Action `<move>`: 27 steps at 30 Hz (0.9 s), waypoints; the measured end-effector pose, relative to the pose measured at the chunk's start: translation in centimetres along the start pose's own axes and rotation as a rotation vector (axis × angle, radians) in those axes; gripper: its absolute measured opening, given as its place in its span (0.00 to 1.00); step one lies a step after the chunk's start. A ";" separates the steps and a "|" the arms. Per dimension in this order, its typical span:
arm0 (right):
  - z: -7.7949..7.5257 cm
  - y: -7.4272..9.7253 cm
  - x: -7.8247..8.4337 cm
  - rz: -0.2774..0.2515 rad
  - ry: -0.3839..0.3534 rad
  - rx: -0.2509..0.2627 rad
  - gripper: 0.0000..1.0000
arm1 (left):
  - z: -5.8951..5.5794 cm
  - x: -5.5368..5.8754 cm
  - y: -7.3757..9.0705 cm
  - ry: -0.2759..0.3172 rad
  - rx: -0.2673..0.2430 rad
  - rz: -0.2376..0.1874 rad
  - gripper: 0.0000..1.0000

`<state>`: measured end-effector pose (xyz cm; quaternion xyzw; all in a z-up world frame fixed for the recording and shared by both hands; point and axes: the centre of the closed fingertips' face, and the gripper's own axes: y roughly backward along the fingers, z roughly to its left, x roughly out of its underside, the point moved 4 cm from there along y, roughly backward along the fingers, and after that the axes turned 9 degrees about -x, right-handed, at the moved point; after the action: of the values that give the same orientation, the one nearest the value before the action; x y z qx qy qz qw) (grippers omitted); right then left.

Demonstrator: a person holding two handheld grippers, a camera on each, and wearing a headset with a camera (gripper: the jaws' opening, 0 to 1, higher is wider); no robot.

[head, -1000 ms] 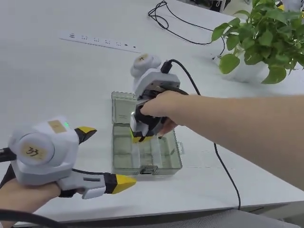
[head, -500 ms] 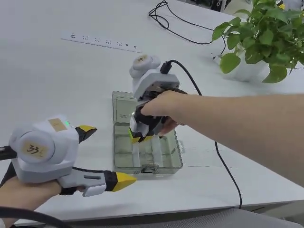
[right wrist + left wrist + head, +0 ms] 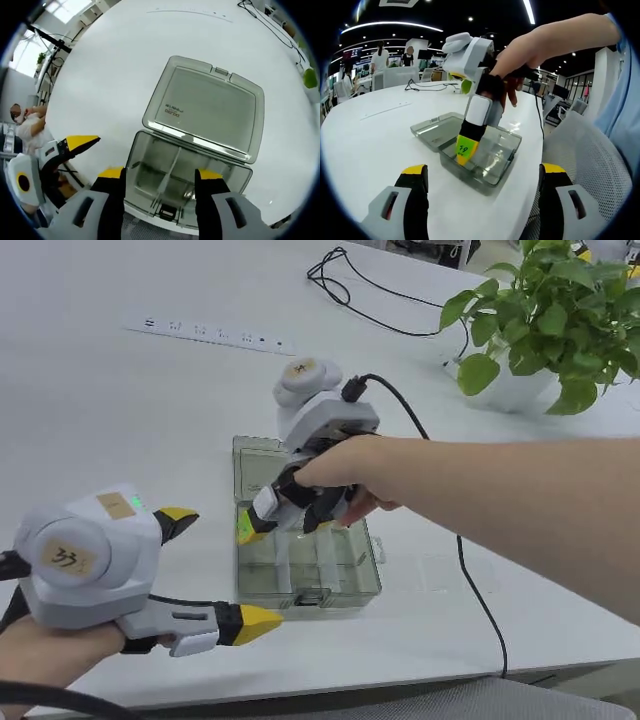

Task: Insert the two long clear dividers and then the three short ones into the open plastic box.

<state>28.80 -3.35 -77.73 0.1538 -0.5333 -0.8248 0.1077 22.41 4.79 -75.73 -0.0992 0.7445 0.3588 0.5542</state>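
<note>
Open clear grey-tinted plastic box (image 3: 366, 583) is sitting on the white counter (image 3: 120, 420), its hinged lid (image 3: 210, 107) lying flat behind the tray. Thin clear dividers (image 3: 169, 176) are standing upright inside and splitting the tray into compartments; how many, I cannot tell.

Right hand-held gripper (image 3: 282, 522) is hanging over the near-left part of the tray with jaws parted to a medium gap and pointing down at a slant. In the right gripper view the jaws are framing the tray interior, with nothing gripped between them. In the left gripper view one yellow fingertip (image 3: 463, 150) with a green label is dipping inside the front wall of the box (image 3: 470, 179). Whether it is touching a divider or the floor, I cannot tell. The right hand (image 3: 340, 475) is wrapping the gripper body from above, the forearm reaching in from the right.

Left hand-held gripper (image 3: 218, 570) is hovering near the counter's front edge, left of the box and apart from it. Its jaws are spread wide and empty, tips aiming toward the box. The left hand (image 3: 40, 655) is cradling it from below.

A faint clear flat piece (image 3: 445, 570) is lying on the counter just right of the box. Far side: long white power strip (image 3: 205, 330), looping black cable (image 3: 385, 310), green leafy potted plant (image 3: 550, 310). The gripper's own black cord (image 3: 470, 580) is trailing past the box's right side.
</note>
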 end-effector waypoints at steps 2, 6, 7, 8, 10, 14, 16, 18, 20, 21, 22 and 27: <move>0.2 0.2 -0.1 -0.020 -0.004 -0.020 0.61 | 0.0 0.0 0.0 -0.002 -0.001 0.001 0.94; 0.9 0.8 -0.3 -0.059 -0.010 -0.068 0.64 | -0.1 -0.2 0.1 -0.008 -0.002 0.002 0.94; 1.2 0.8 -0.5 -0.078 -0.002 -0.083 0.66 | -0.1 -0.2 0.1 -0.008 -0.003 0.002 0.94; 1.3 1.0 -0.5 -0.088 0.008 -0.089 0.68 | -0.1 -0.3 0.1 -0.007 -0.003 0.001 0.94; 1.6 1.1 -0.7 -0.107 0.038 -0.104 0.72 | -0.2 -0.3 0.1 -0.009 -0.004 0.003 0.94; 2.1 1.6 -0.7 -0.136 0.091 -0.104 0.79 | -0.2 -0.5 0.1 -0.010 -0.005 0.004 0.94; 2.2 1.7 -0.8 -0.156 0.114 -0.108 0.84 | -0.3 -0.6 0.1 -0.013 -0.006 0.005 0.94; 2.4 1.7 -1.0 -0.186 0.149 -0.125 0.88 | -0.3 -0.6 0.1 -0.015 -0.007 0.006 0.94; 2.9 1.9 -0.9 -0.193 0.177 -0.141 0.92 | -0.3 -0.7 0.1 -0.015 -0.006 0.008 0.94; 3.1 2.0 -0.9 -0.206 0.195 -0.148 0.94 | -0.3 -0.7 0.1 -0.015 -0.008 0.007 0.94; 3.0 2.1 -0.9 -0.208 0.191 -0.140 0.96 | -0.3 -0.7 0.2 -0.014 -0.009 0.006 0.94; 2.7 2.5 -0.9 -0.256 0.244 -0.149 1.00 | -0.1 -0.9 0.3 -0.004 -0.014 0.007 0.94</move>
<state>28.70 -1.78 -74.33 0.3108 -0.4297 -0.8443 0.0767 22.43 4.75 -74.80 -0.0995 0.7412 0.3662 0.5537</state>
